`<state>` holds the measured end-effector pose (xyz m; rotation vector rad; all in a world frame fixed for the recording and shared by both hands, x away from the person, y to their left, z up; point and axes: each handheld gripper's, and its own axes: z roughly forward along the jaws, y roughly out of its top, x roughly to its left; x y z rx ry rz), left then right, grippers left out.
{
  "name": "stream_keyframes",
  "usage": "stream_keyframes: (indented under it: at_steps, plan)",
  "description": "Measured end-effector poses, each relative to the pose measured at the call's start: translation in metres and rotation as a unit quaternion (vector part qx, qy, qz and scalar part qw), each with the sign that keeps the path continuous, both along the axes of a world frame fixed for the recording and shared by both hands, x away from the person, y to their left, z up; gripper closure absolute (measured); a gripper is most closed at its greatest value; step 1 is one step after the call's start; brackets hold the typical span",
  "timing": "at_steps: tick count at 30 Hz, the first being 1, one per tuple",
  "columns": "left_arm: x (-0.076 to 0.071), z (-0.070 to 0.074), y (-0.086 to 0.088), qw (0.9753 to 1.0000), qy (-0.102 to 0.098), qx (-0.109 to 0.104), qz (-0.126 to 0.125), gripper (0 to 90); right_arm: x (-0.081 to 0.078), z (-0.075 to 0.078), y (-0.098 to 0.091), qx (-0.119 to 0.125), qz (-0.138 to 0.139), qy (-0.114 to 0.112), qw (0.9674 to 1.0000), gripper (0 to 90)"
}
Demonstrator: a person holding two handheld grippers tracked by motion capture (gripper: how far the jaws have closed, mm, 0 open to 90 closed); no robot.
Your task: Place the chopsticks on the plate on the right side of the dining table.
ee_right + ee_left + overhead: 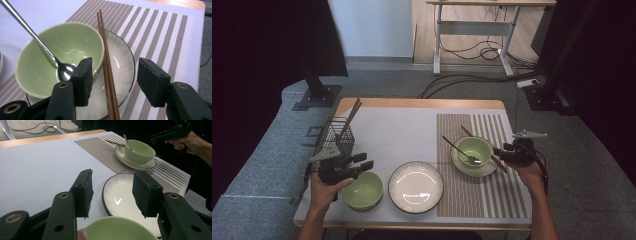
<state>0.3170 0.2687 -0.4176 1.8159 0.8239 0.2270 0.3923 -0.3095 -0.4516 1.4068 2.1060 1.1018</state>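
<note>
- The right gripper (498,152), black with ragged foam pads, has its jaws spread apart and clamps nothing; a pair of slim brown wooden chopsticks (107,67) lies loose in the gap between its pads in the right gripper view.
- Those chopsticks rest side by side across the rim of a shallow white ribbed ceramic saucer (123,63), just beside a glossy pale-green ceramic bowl (60,52) at about 9 o'clock of them.
- A polished steel spoon (37,41) leans inside that bowl, its handle pointing to 11 o'clock.
- The saucer sits on a woven brown-and-white striped placemat (507,190).
- The left gripper (364,161) also stands with jaws apart, empty, above a second green glazed bowl (362,191).
- At 3 o'clock of that bowl lies a round white plate (415,186) with a dark rim.
</note>
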Motion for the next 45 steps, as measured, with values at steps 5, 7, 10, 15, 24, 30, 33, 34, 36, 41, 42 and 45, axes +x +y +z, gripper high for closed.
stream_keyframes:
  at_steps: [5, 7, 10, 15, 24, 30, 33, 34, 36, 41, 42, 45]
  plan:
    - [-0.001, 0.000, 0.000, 1.0000, -0.001, 0.000, 0.001, 50.7, 0.006, 0.006, 0.004, 0.003, -0.003, -0.001, 1.0000, 45.6]
    - [-0.001, 0.000, 0.000, 1.0000, -0.001, 0.001, 0.002, 50.7, 0.008, 0.009, 0.007, 0.003, -0.003, -0.003, 1.0000, 45.1]
    - [-0.002, 0.000, 0.001, 1.0000, -0.001, 0.001, 0.003, 50.7, 0.014, 0.013, 0.011, -0.001, -0.001, -0.006, 1.0000, 44.5]
    - [-0.005, 0.001, 0.003, 1.0000, -0.003, 0.003, 0.009, 50.6, 0.023, 0.017, 0.014, 0.003, 0.002, -0.004, 1.0000, 44.0]
    - [-0.013, 0.003, 0.009, 0.9996, -0.009, 0.008, 0.025, 50.6, 0.044, 0.020, 0.024, 0.003, 0.018, -0.002, 0.9998, 44.0]
    - [-0.016, 0.004, 0.012, 0.9994, -0.010, 0.010, 0.030, 50.5, 0.057, 0.019, 0.033, -0.009, 0.027, 0.002, 0.9996, 44.0]
    - [-0.016, 0.004, 0.013, 0.9993, -0.010, 0.011, 0.033, 50.4, 0.063, 0.019, 0.038, -0.017, 0.030, 0.006, 0.9994, 44.0]
    - [-0.016, 0.004, 0.014, 0.9993, -0.012, 0.011, 0.033, 50.4, 0.065, 0.019, 0.039, -0.019, 0.030, 0.008, 0.9993, 44.0]
    - [-0.017, 0.005, 0.015, 0.9993, -0.012, 0.010, 0.034, 50.4, 0.068, 0.018, 0.042, -0.023, 0.030, 0.009, 0.9993, 44.0]
    - [-0.018, 0.005, 0.016, 0.9993, -0.013, 0.009, 0.033, 50.4, 0.074, 0.019, 0.048, -0.030, 0.029, 0.010, 0.9991, 44.0]
    - [-0.018, 0.005, 0.016, 0.9993, -0.013, 0.009, 0.033, 50.4, 0.075, 0.019, 0.050, -0.030, 0.029, 0.012, 0.9991, 44.0]
    - [-0.019, 0.005, 0.015, 0.9994, -0.012, 0.009, 0.031, 50.3, 0.077, 0.020, 0.053, -0.032, 0.030, 0.012, 0.9990, 44.0]
